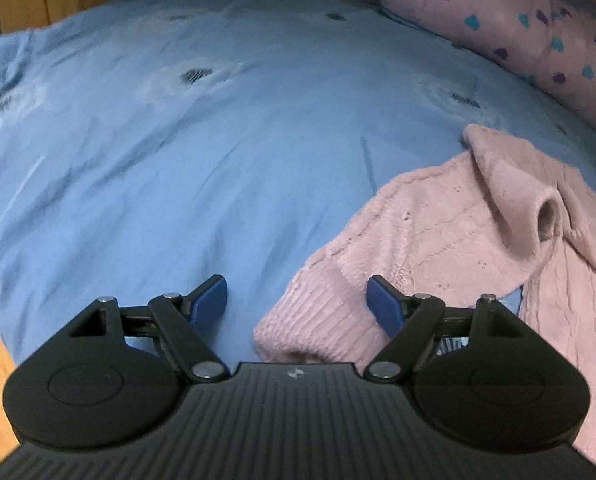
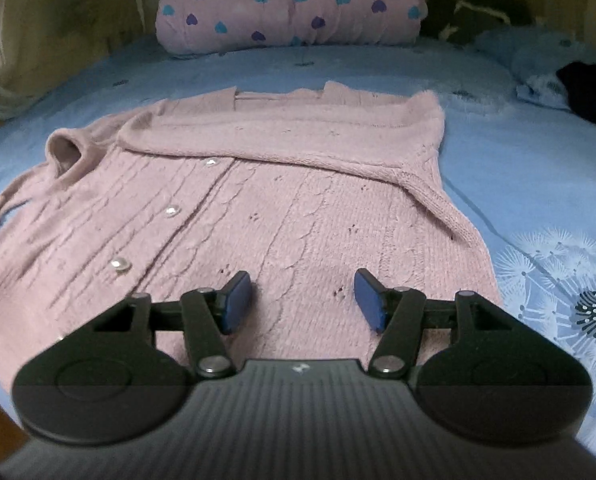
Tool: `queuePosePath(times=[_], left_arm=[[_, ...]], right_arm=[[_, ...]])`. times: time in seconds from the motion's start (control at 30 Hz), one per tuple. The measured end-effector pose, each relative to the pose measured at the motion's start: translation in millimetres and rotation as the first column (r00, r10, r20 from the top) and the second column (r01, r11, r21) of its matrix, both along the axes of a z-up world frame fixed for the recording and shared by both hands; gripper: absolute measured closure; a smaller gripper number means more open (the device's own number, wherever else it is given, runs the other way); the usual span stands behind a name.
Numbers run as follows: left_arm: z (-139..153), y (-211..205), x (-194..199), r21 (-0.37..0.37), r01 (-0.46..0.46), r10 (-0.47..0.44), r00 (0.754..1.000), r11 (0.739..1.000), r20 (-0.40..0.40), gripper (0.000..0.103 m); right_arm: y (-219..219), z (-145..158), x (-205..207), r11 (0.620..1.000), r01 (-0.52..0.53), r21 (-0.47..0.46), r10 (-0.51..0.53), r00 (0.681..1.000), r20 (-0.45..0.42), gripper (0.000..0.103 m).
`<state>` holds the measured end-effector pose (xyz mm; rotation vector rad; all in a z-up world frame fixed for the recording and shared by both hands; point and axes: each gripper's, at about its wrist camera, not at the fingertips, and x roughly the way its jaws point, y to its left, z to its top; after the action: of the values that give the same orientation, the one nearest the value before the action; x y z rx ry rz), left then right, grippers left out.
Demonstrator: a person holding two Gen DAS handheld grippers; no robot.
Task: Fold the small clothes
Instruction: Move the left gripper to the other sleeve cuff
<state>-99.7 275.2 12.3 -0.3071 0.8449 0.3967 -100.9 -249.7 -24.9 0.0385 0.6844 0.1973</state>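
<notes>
Blue bedsheet with a dandelion print, spread across both views. At the far edge, a pink pillow dotted with teal and purple hearts, resting on the sheet. Right of the pillow, dark clothes, too dim to tell apart. In the middle of the sheet, a pink knit cardigan, laid flat, buttoned front up, one sleeve folded across the chest, its cuff at the left. In the left view, the cardigan's ribbed hem corner just between the blue pads. Left gripper spread wide, released, holding nothing, low over the sheet and hem. Right gripper likewise spread wide, released, over the cardigan's lower front. Three pearly buttons along the placket.
</notes>
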Motion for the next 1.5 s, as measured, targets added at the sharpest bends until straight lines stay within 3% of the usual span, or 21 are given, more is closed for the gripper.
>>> queuePosePath(times=[0.17,0.37,0.6,0.77,0.87,0.93,1.0,1.13,1.23,1.47,1.5], left_arm=[[-2.4,-2.6,-7.3,0.017,0.036,-0.036,0.999,0.999,0.036,0.022],[-2.1,5.4,-17.9,-0.077,0.058,-0.052,0.995,0.995,0.082,0.022],[-9.3,-8.6,-1.9,0.02,0.057,-0.057,0.998,0.998,0.003,0.016],[-8.6,-9.7,0.8,0.035,0.056,-0.055,0.998,0.998,-0.006,0.018],[-5.8,-8.2,0.8,0.043,0.055,-0.055,0.998,0.998,-0.012,0.041],[-0.8,-4.2,2.9,0.016,0.066,-0.066,0.998,0.998,-0.007,0.068],[5.0,2.7,6.1,0.005,0.038,-0.038,0.999,0.999,-0.015,0.076],[20.9,16.9,10.2,0.068,-0.054,0.055,0.998,0.996,-0.006,0.08],[35.2,28.4,7.8,0.045,-0.082,0.081,0.996,0.996,0.039,0.08],[30.3,28.7,4.1,0.0,-0.037,0.036,0.999,0.999,0.037,0.078],[25.6,28.4,3.1,-0.011,-0.035,0.036,0.999,0.999,0.026,0.074]], right_arm=[[0.1,-2.5,-0.8,1.0,0.012,0.015,-0.012,1.0,0.009,0.042],[1.3,-4.0,0.1,1.0,0.017,0.016,-0.017,1.0,0.008,0.041],[2.2,-5.3,-1.1,1.0,0.023,0.018,-0.023,1.0,0.015,0.041],[1.8,-6.3,-2.9,0.999,0.023,0.023,-0.024,0.999,0.023,0.04],[1.7,-6.7,-3.7,1.0,0.022,0.023,-0.022,0.999,0.028,0.04],[1.4,-7.2,-4.3,0.999,0.022,0.026,-0.023,0.999,0.032,0.04],[1.6,-8.1,-6.0,0.999,0.021,0.029,-0.022,0.999,0.04,0.04],[-1.5,-8.7,-8.2,0.999,0.014,0.045,-0.016,0.999,0.049,0.04],[-2.2,-8.4,-7.9,0.998,0.013,0.055,-0.016,0.999,0.049,0.04],[-2.5,-7.5,-6.0,0.998,0.013,0.064,-0.016,0.999,0.047,0.04],[-2.3,-7.6,-6.0,0.998,0.013,0.063,-0.016,0.999,0.047,0.04]])
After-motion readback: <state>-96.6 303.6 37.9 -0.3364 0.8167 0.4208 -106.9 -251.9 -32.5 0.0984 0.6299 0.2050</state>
